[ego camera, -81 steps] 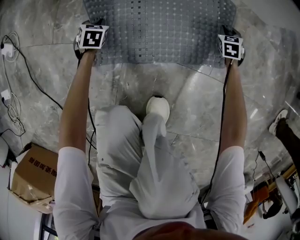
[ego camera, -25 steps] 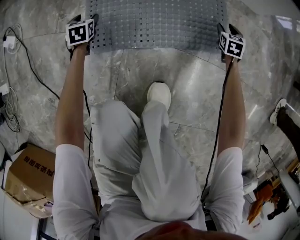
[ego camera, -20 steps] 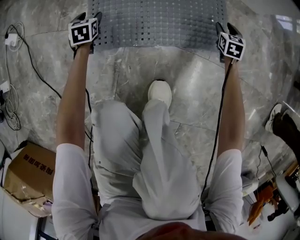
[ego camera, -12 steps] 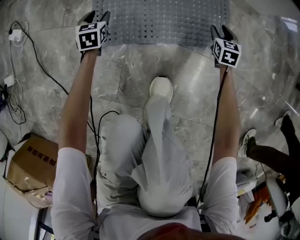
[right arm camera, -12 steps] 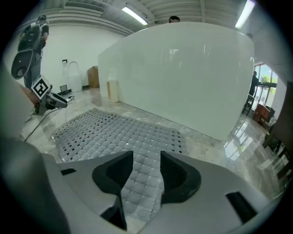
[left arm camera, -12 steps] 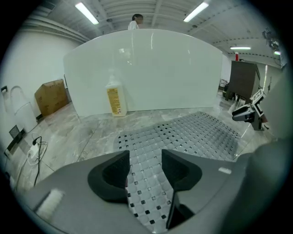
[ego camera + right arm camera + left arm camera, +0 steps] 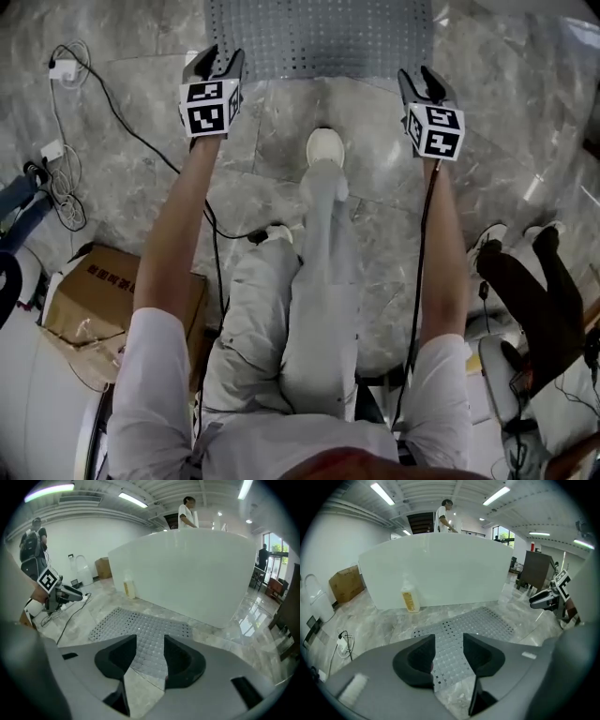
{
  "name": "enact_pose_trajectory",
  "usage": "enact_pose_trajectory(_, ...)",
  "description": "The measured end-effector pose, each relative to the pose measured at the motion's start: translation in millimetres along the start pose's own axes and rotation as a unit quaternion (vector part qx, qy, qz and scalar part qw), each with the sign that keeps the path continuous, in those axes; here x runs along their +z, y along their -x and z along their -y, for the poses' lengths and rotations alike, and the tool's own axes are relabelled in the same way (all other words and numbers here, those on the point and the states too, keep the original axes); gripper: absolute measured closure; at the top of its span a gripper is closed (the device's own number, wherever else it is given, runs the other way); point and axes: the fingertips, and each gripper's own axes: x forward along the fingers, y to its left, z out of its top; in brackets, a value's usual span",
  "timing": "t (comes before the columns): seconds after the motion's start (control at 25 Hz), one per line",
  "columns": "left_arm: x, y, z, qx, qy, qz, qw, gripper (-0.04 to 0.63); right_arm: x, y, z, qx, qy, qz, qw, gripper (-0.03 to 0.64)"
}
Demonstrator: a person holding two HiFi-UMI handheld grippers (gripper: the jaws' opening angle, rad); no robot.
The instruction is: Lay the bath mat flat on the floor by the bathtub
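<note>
The grey perforated bath mat (image 7: 319,36) lies flat on the marble floor, its far edge by the white bathtub (image 7: 440,569). My left gripper (image 7: 217,60) hangs above the floor, back from the mat's near left corner. My right gripper (image 7: 422,81) hangs likewise off the near right corner. Both are open and their jaws have just been closing a little with nothing between them. In the left gripper view the mat (image 7: 461,627) shows beyond the empty jaws of the left gripper (image 7: 449,651). In the right gripper view the mat (image 7: 140,627) lies past the bare right gripper (image 7: 150,656).
A yellow bottle (image 7: 409,597) stands on the floor against the tub. Cables (image 7: 112,103) and a cardboard box (image 7: 103,309) are at my left. Another person's legs and shoes (image 7: 511,248) are at my right. My own shoe (image 7: 324,150) is just short of the mat.
Both grippers have let go of the mat's near corners, risen and drawn back toward me. The mat stays flat on the floor. The view has risen, and another person's legs have come in at right.
</note>
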Motion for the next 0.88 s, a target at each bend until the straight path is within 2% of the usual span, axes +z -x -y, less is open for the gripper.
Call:
enact_pose_trajectory(0.16, 56.2, 79.9, 25.2, -0.045, -0.013, 0.023, 0.9987, 0.428, 56.3, 73.9, -13.3, 0.012, -0.025, 0.011, 1.000, 0.439)
enact_pose_trajectory(0.44, 163.1, 240.5, 51.8, -0.074, -0.052, 0.084, 0.9923, 0.446, 152.7, 218.0, -53.7, 0.024, -0.035, 0.044, 0.998, 0.456)
enact_pose_trajectory(0.6, 210.5, 339.6, 57.6, -0.094, -0.040, 0.124, 0.9870, 0.449, 198.5, 300.4, -82.4, 0.035, -0.057, 0.065, 0.996, 0.462)
enact_pose_trajectory(0.76, 255.8, 424.2, 57.0, -0.097, -0.090, 0.156, 0.9790, 0.449, 259.5, 373.4, -100.7, 0.040, -0.073, 0.108, 0.991, 0.467)
enact_pose_trajectory(0.88, 281.3, 485.4, 58.7, -0.095, -0.103, 0.174, 0.9747, 0.449, 298.1, 434.4, -115.6, 0.047, -0.099, 0.147, 0.983, 0.477)
